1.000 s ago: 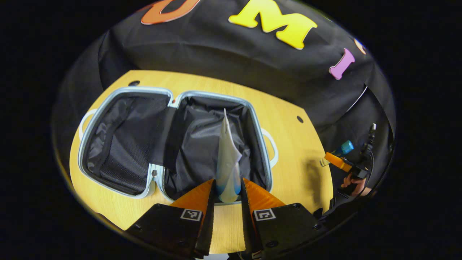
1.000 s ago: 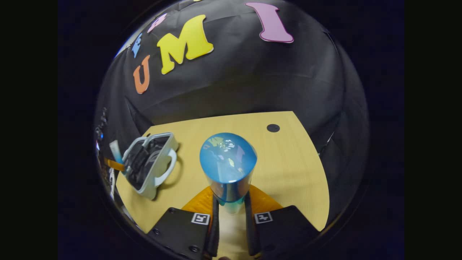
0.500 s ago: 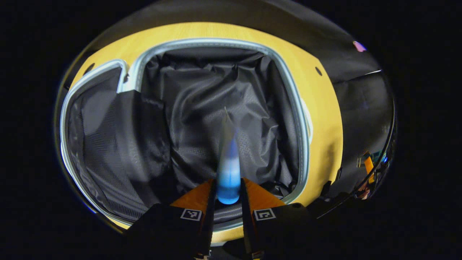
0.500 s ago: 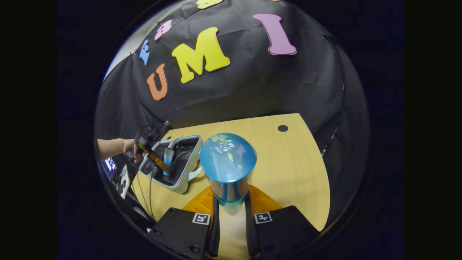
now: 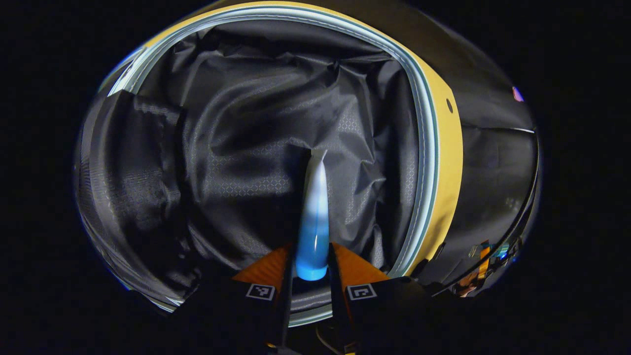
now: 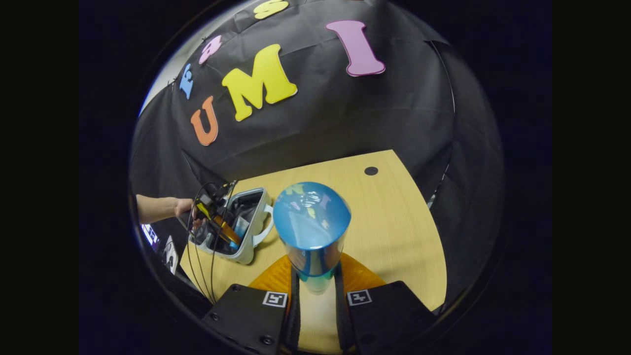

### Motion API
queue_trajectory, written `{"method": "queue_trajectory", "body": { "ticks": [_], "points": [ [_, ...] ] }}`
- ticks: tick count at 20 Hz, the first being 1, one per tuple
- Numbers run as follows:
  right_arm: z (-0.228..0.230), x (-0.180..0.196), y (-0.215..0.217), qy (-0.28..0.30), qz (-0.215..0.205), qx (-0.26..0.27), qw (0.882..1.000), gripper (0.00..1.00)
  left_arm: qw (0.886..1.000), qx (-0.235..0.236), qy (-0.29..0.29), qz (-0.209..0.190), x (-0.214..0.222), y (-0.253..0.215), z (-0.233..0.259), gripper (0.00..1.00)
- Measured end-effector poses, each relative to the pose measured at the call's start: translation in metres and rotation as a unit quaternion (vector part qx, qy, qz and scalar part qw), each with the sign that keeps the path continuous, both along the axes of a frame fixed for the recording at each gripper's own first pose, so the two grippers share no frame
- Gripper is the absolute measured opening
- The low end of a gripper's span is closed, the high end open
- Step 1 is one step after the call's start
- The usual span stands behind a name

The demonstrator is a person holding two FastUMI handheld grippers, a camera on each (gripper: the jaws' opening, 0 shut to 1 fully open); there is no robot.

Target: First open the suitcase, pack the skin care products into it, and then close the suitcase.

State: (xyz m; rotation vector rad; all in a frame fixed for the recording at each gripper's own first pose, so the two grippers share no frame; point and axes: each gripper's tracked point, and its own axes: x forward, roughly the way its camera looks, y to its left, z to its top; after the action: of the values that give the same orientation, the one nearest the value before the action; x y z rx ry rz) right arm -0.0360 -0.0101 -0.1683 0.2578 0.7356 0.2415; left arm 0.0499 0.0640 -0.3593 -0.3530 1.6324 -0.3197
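Open suitcase (image 5: 424,162), tube (image 5: 314,217) inside, bottle (image 6: 311,231) aloft

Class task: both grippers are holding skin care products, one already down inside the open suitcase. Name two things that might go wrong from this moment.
1. The left gripper pinches the tube only near its cap end; released carelessly, it might land propped on the crumpled lining and hinder closing.
2. The right gripper grips the blue bottle low, so it may tip on the way to the suitcase.
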Motion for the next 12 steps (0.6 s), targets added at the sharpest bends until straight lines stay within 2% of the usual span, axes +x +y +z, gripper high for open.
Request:
{"method": "queue_trajectory", "body": {
  "ticks": [1, 2, 3, 4, 5, 6, 7, 10, 11, 12],
  "points": [
    [0.000, 0.001, 0.008, -0.001, 0.010, -0.002, 1.000, 0.27, 1.000, 0.000, -0.004, 0.002, 0.000, 0.000, 0.002, 0.40],
    [0.002, 0.002, 0.015, -0.003, 0.021, -0.003, 1.000, 0.27, 1.000, 0.008, -0.007, 0.004, 0.000, 0.003, 0.001, 0.49],
    [0.006, 0.004, 0.023, -0.006, 0.032, -0.002, 0.999, 0.27, 1.000, 0.021, -0.014, 0.003, 0.000, 0.009, 0.000, 0.43],
    [0.009, 0.005, 0.033, -0.007, 0.045, 0.000, 0.999, 0.27, 0.999, 0.027, -0.022, 0.004, 0.000, 0.014, 0.002, 0.60],
    [0.010, 0.006, 0.043, -0.008, 0.058, 0.001, 0.998, 0.27, 0.999, 0.036, -0.032, 0.007, 0.001, 0.021, 0.007, 0.48],
    [0.012, 0.009, 0.055, -0.008, 0.074, 0.002, 0.997, 0.27, 0.998, 0.043, -0.044, 0.009, 0.002, 0.026, 0.010, 0.81],
    [0.014, 0.011, 0.069, -0.006, 0.091, 0.002, 0.996, 0.27, 0.997, 0.042, -0.059, 0.014, 0.002, 0.030, 0.018, 0.71],
    [0.019, 0.027, 0.122, 0.013, 0.150, 0.012, 0.989, 0.27, 0.989, 0.044, -0.137, 0.038, 0.001, 0.043, 0.053, 0.77],
    [0.021, 0.032, 0.143, 0.025, 0.171, 0.019, 0.985, 0.27, 0.983, 0.043, -0.175, 0.048, -0.002, 0.046, 0.069, 0.90],
    [0.020, 0.038, 0.165, 0.043, 0.191, 0.024, 0.980, 0.27, 0.975, 0.041, -0.209, 0.059, -0.009, 0.048, 0.085, 0.81]
  ]
}}
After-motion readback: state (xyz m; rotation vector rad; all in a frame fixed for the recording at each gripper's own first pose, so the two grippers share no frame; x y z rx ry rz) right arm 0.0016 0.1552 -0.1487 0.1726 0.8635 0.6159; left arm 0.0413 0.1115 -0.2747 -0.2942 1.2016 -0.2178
